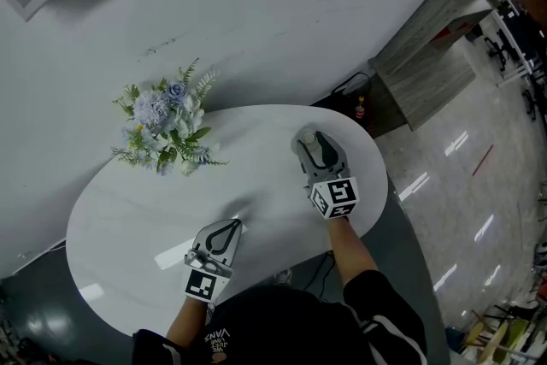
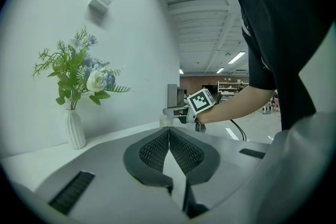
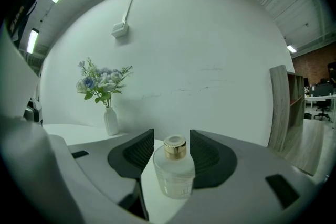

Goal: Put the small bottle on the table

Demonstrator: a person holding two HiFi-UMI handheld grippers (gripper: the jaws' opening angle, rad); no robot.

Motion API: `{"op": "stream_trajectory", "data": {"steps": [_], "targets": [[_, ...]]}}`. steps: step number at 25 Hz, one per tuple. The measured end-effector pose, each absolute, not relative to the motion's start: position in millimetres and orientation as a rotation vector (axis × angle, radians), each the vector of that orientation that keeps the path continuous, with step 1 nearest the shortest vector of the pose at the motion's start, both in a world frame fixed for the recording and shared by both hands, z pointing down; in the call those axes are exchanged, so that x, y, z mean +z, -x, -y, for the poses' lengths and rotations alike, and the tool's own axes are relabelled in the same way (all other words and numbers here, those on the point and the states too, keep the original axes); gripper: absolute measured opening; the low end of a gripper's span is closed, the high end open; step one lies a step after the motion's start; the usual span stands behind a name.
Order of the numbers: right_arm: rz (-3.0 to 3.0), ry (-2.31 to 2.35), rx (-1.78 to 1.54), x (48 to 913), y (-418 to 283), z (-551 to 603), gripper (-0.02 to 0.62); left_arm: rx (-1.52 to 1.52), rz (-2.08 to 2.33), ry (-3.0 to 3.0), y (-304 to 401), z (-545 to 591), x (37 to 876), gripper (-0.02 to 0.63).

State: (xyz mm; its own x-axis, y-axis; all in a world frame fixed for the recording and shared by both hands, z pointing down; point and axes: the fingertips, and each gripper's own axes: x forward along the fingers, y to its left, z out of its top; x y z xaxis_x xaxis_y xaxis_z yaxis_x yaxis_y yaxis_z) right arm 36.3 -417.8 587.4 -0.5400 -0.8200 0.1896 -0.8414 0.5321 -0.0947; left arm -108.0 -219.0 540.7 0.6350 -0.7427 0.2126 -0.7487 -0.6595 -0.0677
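The small frosted glass bottle with a gold cap stands upright on the white oval table, between the jaws of my right gripper. The jaws stand wide, their pads beside the bottle and not pressing on it. In the head view the right gripper rests near the table's right end, the bottle mostly hidden between its jaws. My left gripper is at the table's near edge, shut with nothing in it; its pads meet along a line. From the left gripper view the bottle shows faintly by the right gripper.
A white vase of blue and white flowers stands at the table's far left, by the white wall. A wooden cabinet stands on the floor beyond the table's right end, with a small red object and a cable beside it.
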Motion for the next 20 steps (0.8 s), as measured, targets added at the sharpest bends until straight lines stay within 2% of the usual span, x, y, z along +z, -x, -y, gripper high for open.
{"op": "stream_trajectory", "data": {"steps": [11, 15, 20], "targets": [[2.682, -1.378, 0.215, 545.6, -39.1, 337.8, 0.190, 0.217, 1.359, -2.773, 91.9, 198.0, 514.0, 0.021], [2.727, -1.320, 0.195, 528.0, -39.3, 296.3, 0.097, 0.221, 1.357, -2.800, 78.5, 180.4, 506.4, 0.021], [2.770, -1.261, 0.214, 514.2, -41.4, 247.2, 0.070, 0.181, 1.361, -2.829, 59.6, 153.9, 494.6, 0.021]]}}
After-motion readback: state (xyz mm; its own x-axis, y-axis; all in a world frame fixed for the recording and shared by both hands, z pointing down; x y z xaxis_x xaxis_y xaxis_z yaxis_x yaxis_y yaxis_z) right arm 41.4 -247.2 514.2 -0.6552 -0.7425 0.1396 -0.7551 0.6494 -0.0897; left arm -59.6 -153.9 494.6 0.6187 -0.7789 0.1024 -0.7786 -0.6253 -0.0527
